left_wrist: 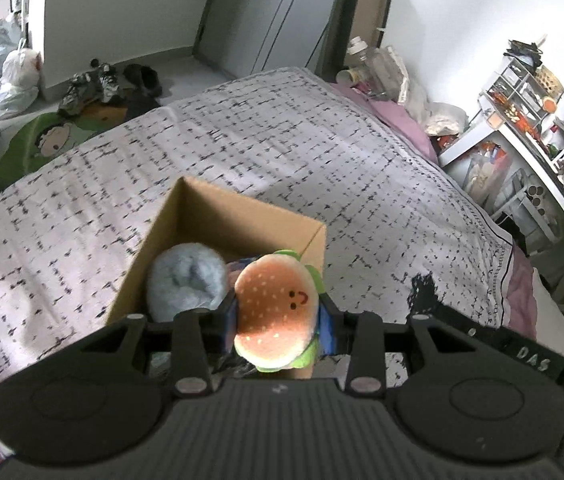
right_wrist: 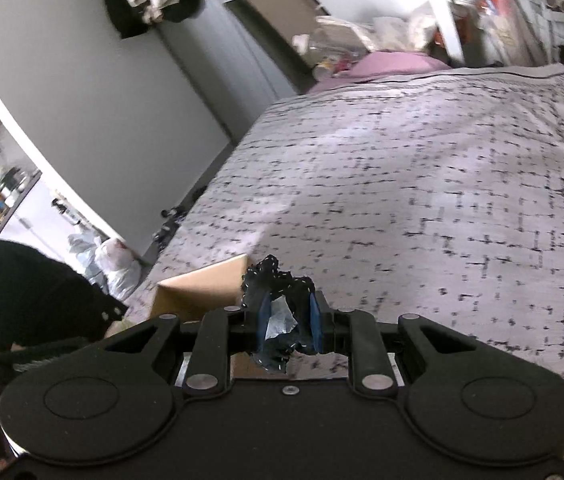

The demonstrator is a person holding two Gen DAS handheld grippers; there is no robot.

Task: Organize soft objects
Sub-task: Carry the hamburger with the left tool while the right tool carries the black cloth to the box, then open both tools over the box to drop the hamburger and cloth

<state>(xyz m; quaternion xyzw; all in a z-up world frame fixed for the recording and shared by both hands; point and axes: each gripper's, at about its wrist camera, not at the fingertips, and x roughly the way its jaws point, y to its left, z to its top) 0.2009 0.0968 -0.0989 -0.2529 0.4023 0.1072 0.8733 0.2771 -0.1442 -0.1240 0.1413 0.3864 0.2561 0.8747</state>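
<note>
A burger plush (left_wrist: pixel 275 310) is pinched between the blue pads of the left gripper (left_wrist: pixel 282 320), held above the near edge of a cardboard box (left_wrist: pixel 241 216) that stands on the bed (left_wrist: pixel 282 140); a pale blue fluffy item (left_wrist: pixel 185 280) already lies inside the box against its left wall. The plush is judged light and squashy, so a grip across its middle, as taken here, should hold without harm, though the stuffing may let it slip if the squeeze is eased. Its bun face, with the small smile, is turned toward the camera and up, and its long axis is seen running from upper right to lower left, tilted between the pads. In the right wrist view, a dark cloth (right_wrist: pixel 277 280) with pale flecks is clamped in the right gripper (right_wrist: pixel 288 322), bunched and limp, with a pale scrap showing between the pads; a corner of the box is seen just to its left. The cloth is judged floppy, with no clear axis while crumpled
</note>
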